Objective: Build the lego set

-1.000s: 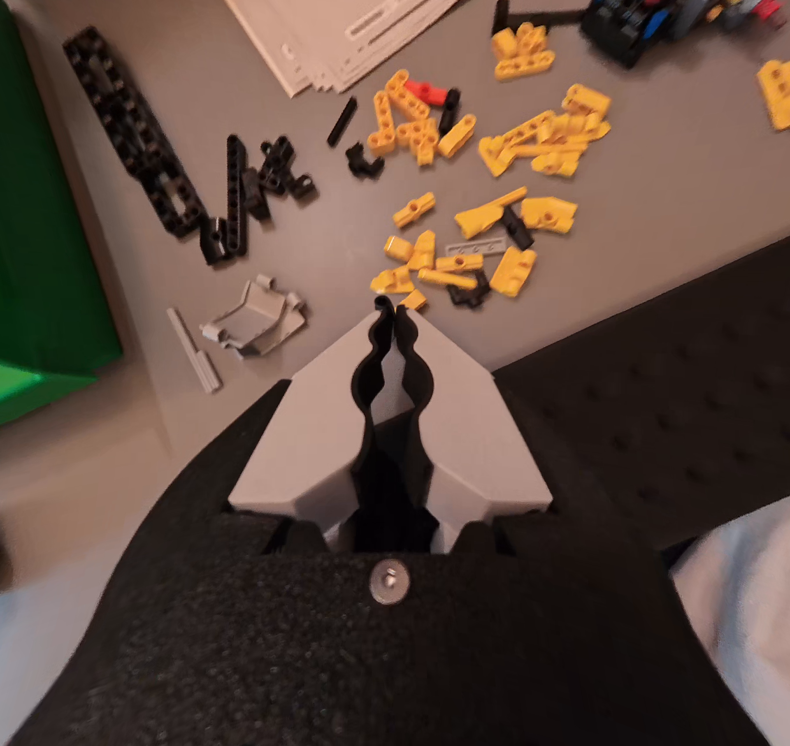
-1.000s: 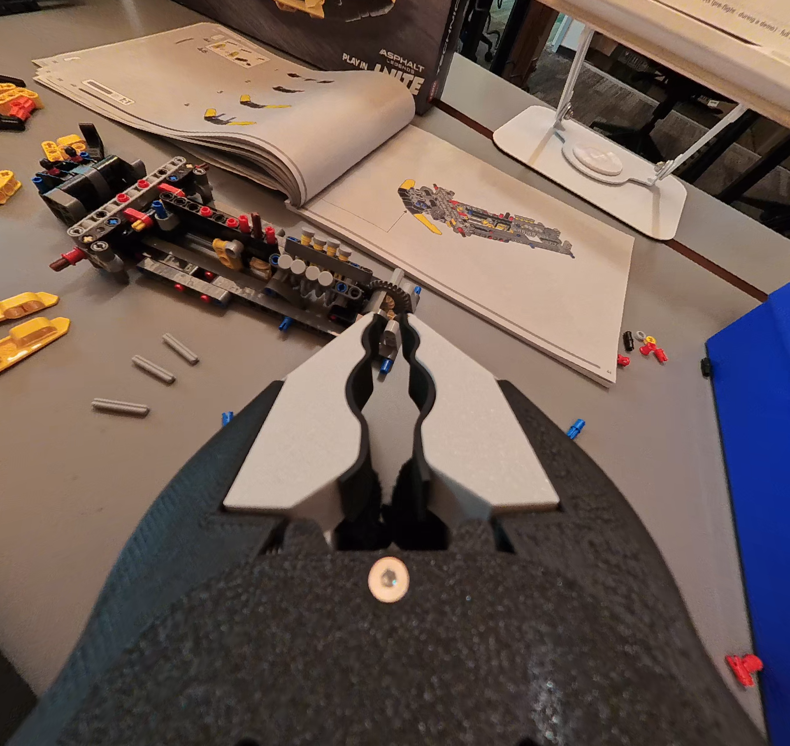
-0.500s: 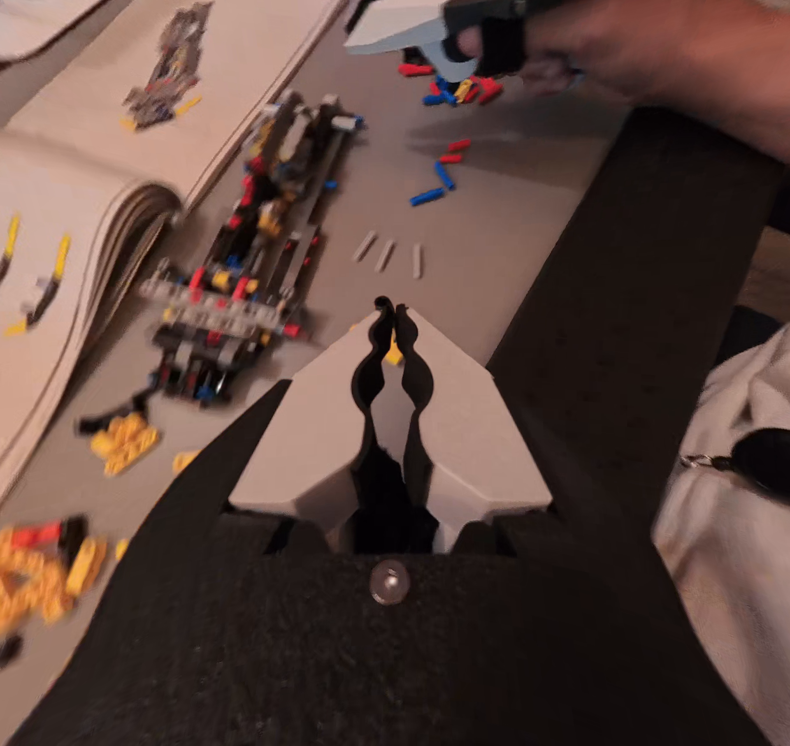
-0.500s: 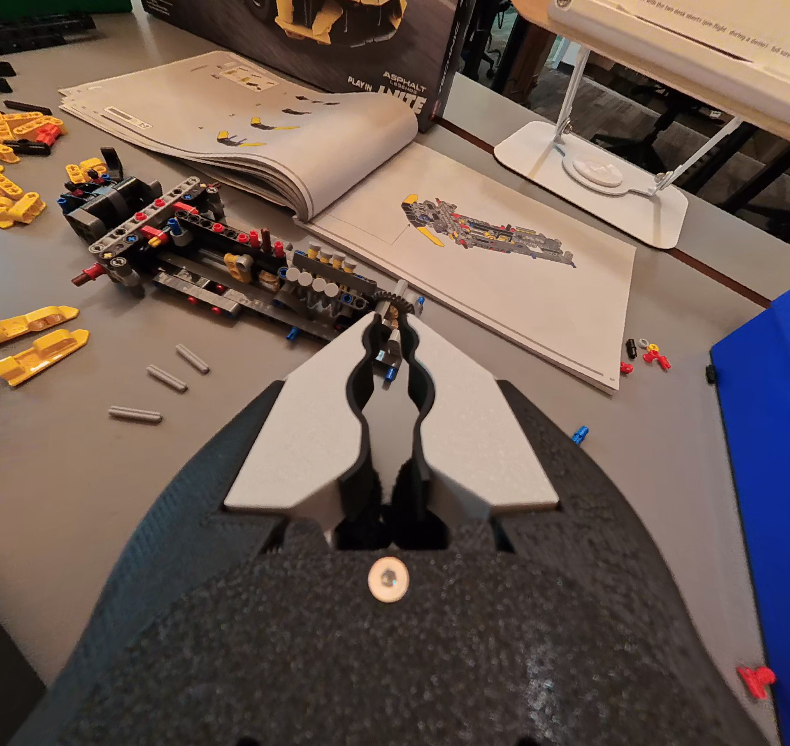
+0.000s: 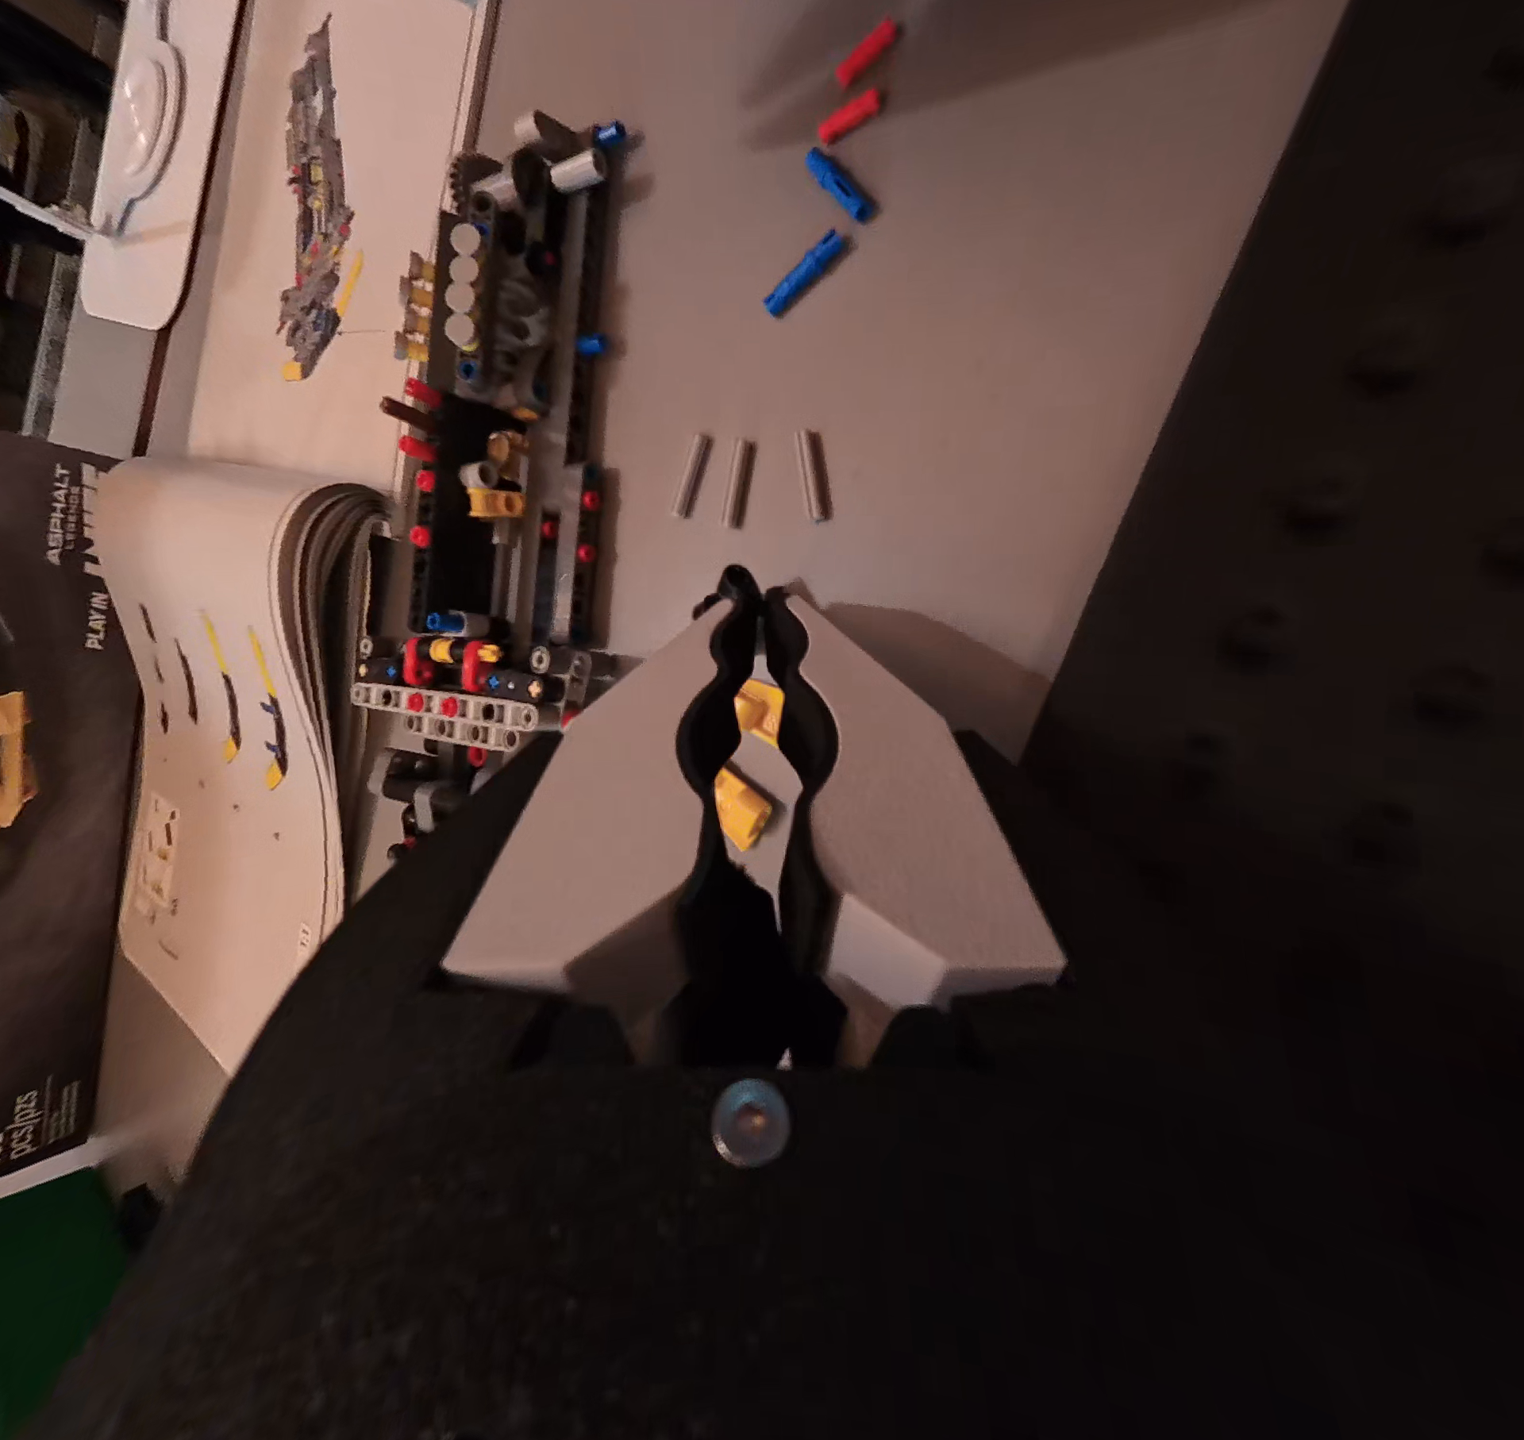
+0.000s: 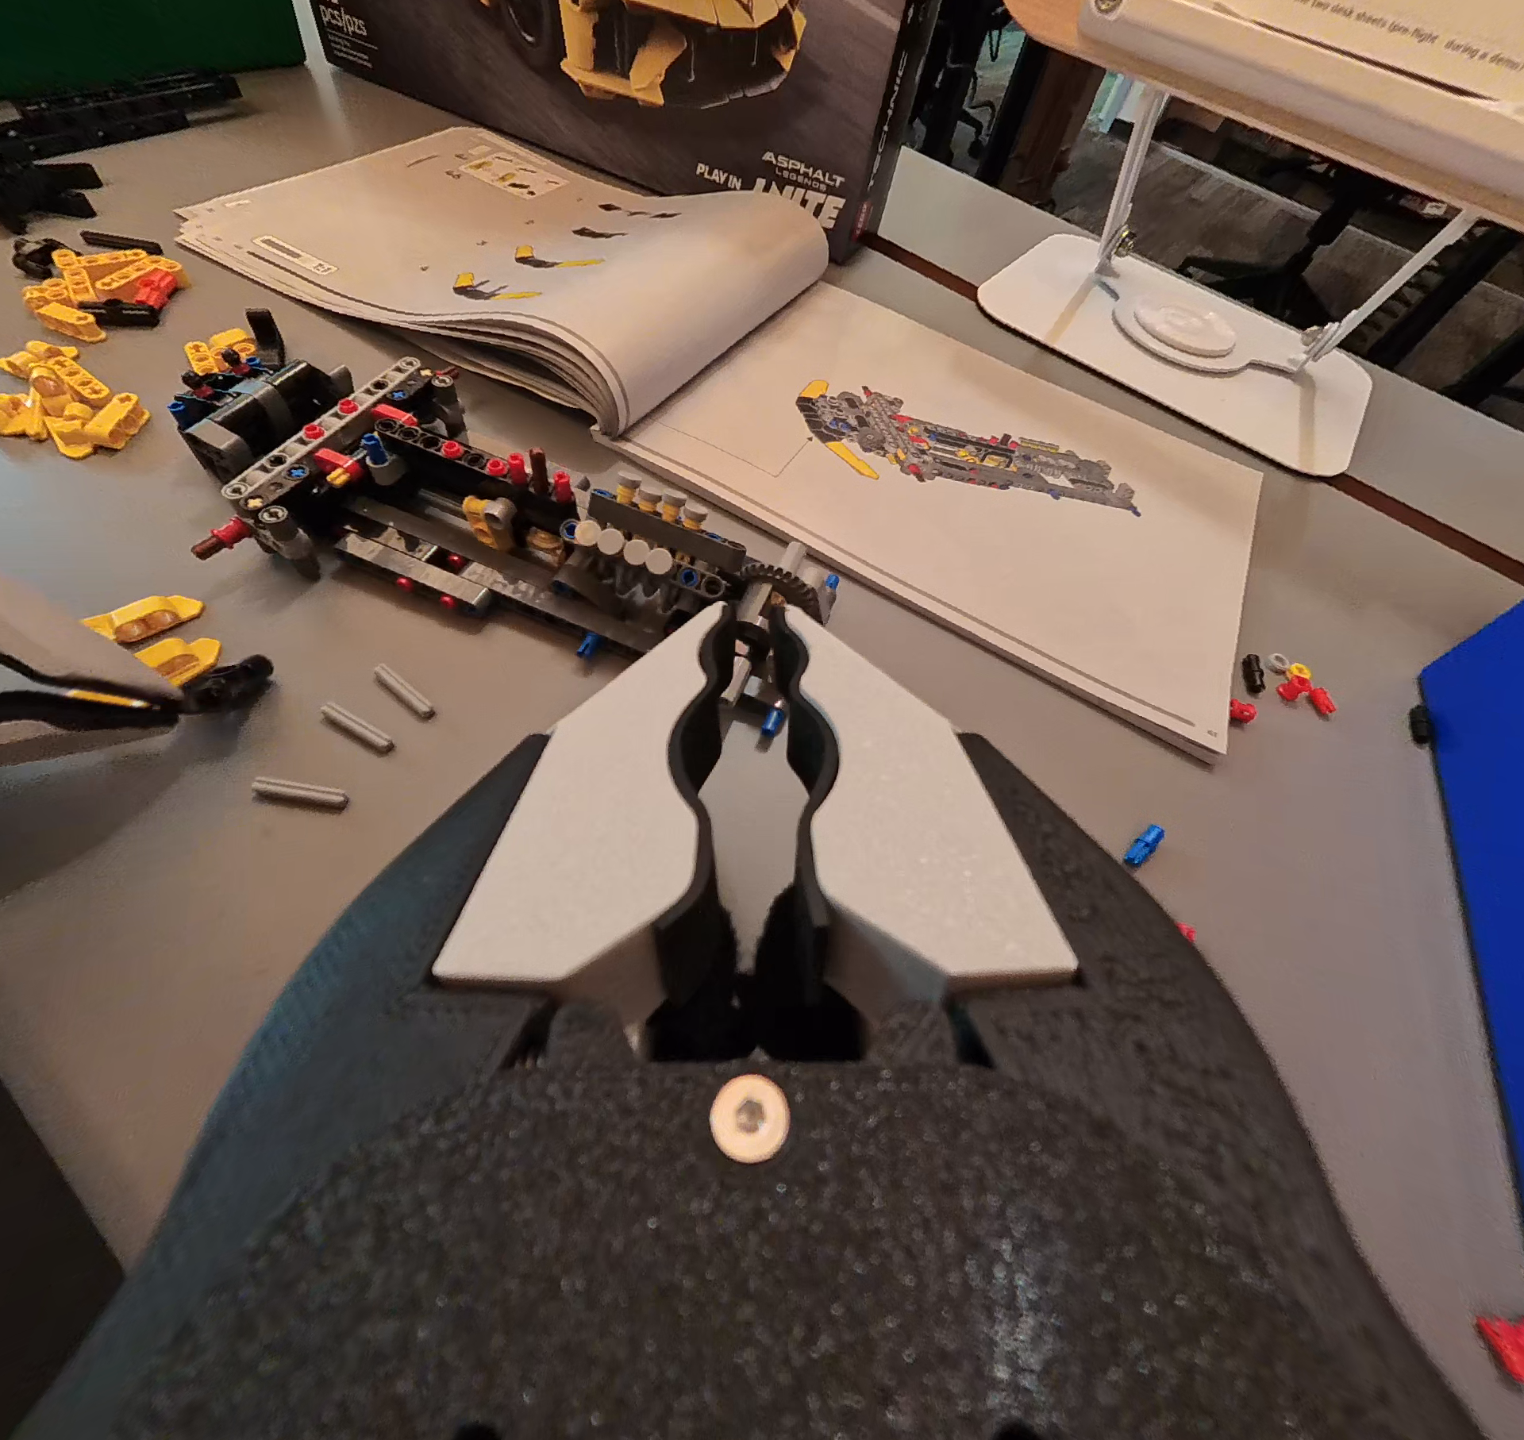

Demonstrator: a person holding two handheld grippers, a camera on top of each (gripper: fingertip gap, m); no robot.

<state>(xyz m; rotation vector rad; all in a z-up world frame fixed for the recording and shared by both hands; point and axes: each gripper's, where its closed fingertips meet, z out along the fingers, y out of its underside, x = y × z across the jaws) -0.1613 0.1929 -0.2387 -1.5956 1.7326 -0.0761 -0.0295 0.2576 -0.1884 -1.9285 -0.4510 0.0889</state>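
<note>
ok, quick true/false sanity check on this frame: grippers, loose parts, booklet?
1. Three grey axles lie loose on the table beside the chassis. True.
2. The left gripper is empty. False: its tips pinch a small black piece.
3. The instruction booklet is closed. False: it lies open.
4. The set box stands behind the booklet. True.
5. The chassis sits on top of the booklet. False: it rests on the table in front of it.
</note>
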